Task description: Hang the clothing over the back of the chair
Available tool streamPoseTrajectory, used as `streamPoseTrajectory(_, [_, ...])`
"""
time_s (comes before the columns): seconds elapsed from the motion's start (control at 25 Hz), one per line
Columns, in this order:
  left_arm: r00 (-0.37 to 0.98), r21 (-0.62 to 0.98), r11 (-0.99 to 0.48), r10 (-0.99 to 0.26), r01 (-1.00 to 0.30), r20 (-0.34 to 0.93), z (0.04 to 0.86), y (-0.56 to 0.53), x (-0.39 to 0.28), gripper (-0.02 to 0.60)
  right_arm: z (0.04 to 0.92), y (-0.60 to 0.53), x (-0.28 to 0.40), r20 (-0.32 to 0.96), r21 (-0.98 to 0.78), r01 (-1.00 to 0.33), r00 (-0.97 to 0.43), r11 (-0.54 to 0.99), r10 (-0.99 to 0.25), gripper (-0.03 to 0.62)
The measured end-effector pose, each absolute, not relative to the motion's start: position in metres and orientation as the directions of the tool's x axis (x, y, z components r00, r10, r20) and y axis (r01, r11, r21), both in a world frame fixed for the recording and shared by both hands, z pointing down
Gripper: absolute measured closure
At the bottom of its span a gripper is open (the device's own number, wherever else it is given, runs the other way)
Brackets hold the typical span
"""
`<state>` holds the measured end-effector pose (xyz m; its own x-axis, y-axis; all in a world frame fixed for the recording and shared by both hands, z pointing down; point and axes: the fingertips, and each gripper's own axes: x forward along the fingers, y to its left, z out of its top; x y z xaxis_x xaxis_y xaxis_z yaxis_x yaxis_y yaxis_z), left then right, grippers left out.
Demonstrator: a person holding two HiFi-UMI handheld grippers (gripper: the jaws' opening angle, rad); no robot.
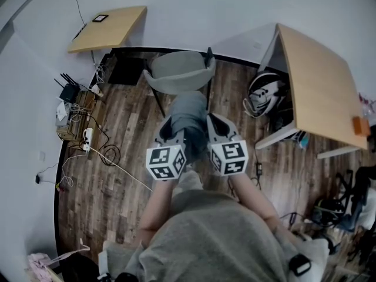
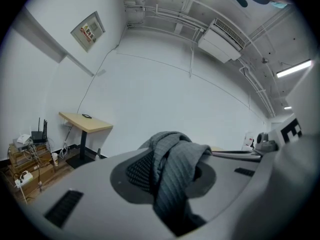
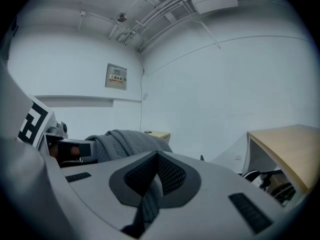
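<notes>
In the head view a grey-blue garment hangs bunched between my two grippers, just short of the grey shell chair, whose back faces me. My left gripper is shut on a thick wad of the ribbed cloth, its jaws held wide by the fabric. My right gripper is shut with a thin fold of the same cloth pinched low between its pads. The rest of the garment shows draped to the left in the right gripper view, beside the left gripper.
A small wooden desk stands against the wall at the back left, and a larger wooden table at the right has a bag under it. A low shelf with a router and cables lines the left wall, with cords trailing over the wood floor.
</notes>
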<state>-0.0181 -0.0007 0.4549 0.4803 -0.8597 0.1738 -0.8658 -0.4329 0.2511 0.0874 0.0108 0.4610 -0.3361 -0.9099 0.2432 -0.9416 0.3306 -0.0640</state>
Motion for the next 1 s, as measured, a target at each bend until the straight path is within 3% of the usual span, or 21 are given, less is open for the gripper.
streamPoseTrajectory(1.0, [0.51,0.268,-0.461,-0.845,-0.846,0.158,0.437,-0.185,-0.043,0.483,0.454,-0.166,0.062,0.257,-0.061,-0.951,-0.307,0.302,-0.916,0.594])
